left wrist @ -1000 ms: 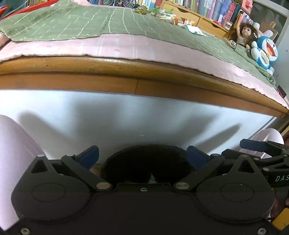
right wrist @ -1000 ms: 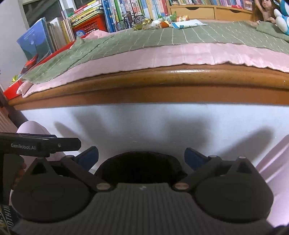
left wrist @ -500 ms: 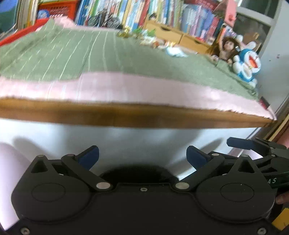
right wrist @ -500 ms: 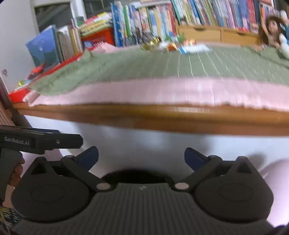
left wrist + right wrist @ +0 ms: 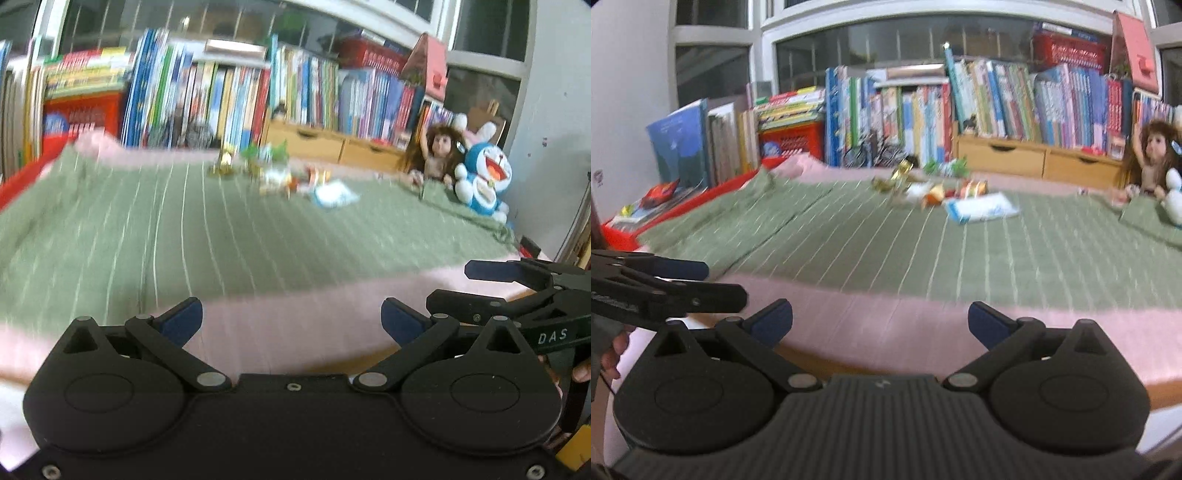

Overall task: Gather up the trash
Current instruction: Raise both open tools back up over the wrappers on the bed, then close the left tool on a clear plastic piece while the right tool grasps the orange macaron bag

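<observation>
Both my tongs sit level at the near edge of the bed, pointing across it toward the books. Left gripper (image 5: 291, 319): jaws spread wide, nothing between them, only pink sheet (image 5: 280, 332) ahead of the blue fingertips (image 5: 183, 319). Right gripper (image 5: 881, 319): same, wide apart, empty, hanging over the pink strip and the wooden bed rail (image 5: 849, 363). The two tongs ride side by side; the right one shows at the right edge of the left view (image 5: 517, 295), the left one at the left edge of the right view (image 5: 665, 291), each seen side-on. A bit of hand (image 5: 613, 350) grips the left handle low at the frame edge. Trash: a cluster of wrappers (image 5: 923, 186) lies far ahead of both tongs on the green blanket (image 5: 886, 243), near the far side by the books (image 5: 997, 103); gold, green and orange bits, blurred. A white-and-blue packet (image 5: 982, 208) lies just right of the cluster, slightly nearer to me. In the left view the cluster (image 5: 273, 173) is ahead, a little right of centre. A doll (image 5: 434, 153) and a blue plush (image 5: 484, 177) sit far ahead to the right, touching each other.
</observation>
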`<state>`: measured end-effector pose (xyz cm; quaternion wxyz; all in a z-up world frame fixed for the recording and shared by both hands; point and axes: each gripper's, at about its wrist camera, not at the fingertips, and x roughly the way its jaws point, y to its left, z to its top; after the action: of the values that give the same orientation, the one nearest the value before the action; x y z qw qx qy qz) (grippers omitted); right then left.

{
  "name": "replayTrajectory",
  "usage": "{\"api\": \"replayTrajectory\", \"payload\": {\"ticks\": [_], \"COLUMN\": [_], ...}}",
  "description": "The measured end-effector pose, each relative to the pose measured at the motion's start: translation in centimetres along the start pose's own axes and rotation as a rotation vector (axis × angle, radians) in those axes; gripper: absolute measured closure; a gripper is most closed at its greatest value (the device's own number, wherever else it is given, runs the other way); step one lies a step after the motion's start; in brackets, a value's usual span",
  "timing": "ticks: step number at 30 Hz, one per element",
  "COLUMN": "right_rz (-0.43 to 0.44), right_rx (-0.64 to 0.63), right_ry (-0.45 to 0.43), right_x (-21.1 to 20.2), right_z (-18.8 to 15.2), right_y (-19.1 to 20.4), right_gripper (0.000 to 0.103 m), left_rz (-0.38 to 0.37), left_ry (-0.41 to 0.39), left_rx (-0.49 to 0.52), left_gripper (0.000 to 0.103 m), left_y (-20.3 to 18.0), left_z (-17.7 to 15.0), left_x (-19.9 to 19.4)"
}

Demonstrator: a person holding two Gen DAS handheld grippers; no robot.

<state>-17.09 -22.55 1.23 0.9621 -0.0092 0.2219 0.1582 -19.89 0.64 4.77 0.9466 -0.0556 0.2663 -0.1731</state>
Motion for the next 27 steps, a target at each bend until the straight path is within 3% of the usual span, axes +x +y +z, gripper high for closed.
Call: {"api": "replayTrajectory", "payload": {"ticks": [4,11,15,18,22,27], "right_rz": [-0.015,-0.071,-0.201,-0.230,-0.192,-0.057], "right_rx": [-0.012,-0.049,-0.052,-0.044,0.024,0.207], "right_ry": [-0.047,-0.121,-0.090,-0.056,-0.021,0.016], "right_x": [1.2,4.4,8.8,12.1,15.8,20.8], "right_z": [2.3,6.7,9.0,10.4,11.9,13.8], "right_y": [-1.2,-4.2,-7.6,-10.1,-13.2,-16.0], "right_gripper": [0.000,0.000,0.000,0.000,0.000,0.000], "left_rz": [-0.001,-0.010,0.044,0.056,0.074,0.082], "left_ry": [-0.040,-0.017,0.012,0.052,0.083,0.102], "left_rx": [0.037,0.058,0.053,0.057,0.064,0.021], "left_gripper": [0.000,0.000,0.000,0.000,0.000,0.000], "left_y": [0.4,0.9,1.6,2.1,3.0,4.2], "left_z": [3.6,9.0,11.1,11.9,12.3,12.7], "left_x": [2.1,9.3,15.7,20.2,25.0,29.1]}}
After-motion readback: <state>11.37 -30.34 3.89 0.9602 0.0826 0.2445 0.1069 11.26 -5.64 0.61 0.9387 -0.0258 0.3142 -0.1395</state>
